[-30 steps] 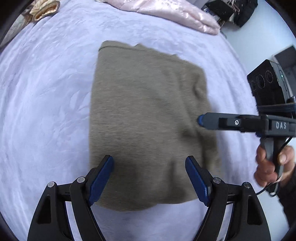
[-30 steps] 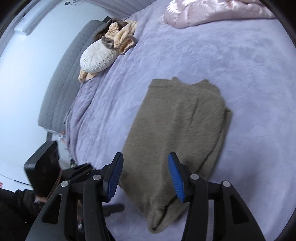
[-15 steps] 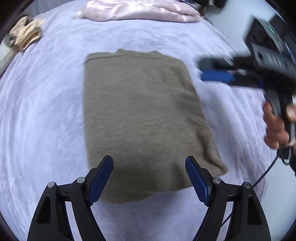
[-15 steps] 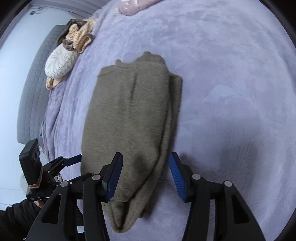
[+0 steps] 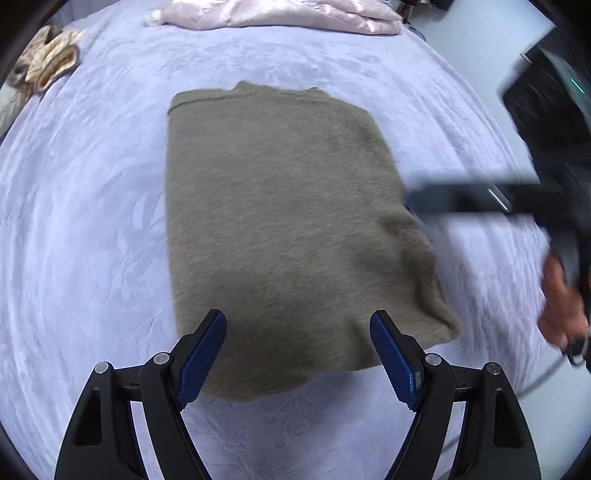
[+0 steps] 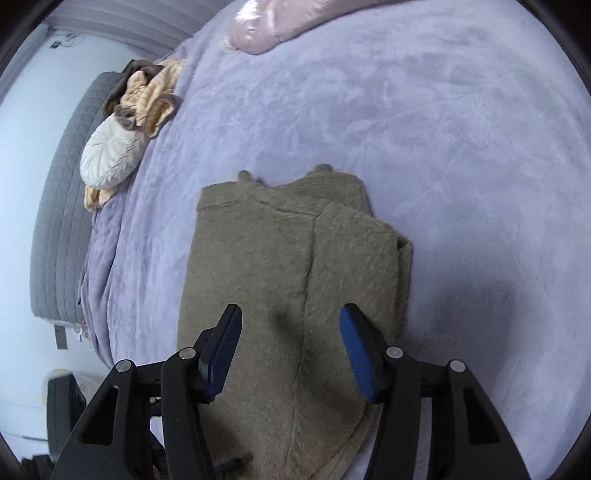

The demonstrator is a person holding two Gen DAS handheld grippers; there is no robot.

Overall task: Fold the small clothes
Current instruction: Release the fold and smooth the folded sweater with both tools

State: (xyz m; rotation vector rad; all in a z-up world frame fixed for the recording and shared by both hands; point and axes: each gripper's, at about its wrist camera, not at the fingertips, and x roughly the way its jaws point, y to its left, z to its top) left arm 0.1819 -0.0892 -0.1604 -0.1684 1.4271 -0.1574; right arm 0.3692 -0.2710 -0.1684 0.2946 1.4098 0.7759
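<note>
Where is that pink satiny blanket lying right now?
The pink satiny blanket lies bunched at the far edge of the lavender bedspread, well beyond the olive sweater; the right wrist view shows a corner of it at top centre.

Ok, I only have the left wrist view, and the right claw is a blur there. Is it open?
Observer: Yes. The right wrist view shows the right claw open, holding nothing, over the sweater.
Operator: Is the sweater's right side folded in?
Observer: Yes. A flap lies on top there, and its outer edge shows stacked layers.
Operator: Anything next to the beige cloth at the head end?
Observer: A round white pillow lies against it, by a grey headboard.
</note>
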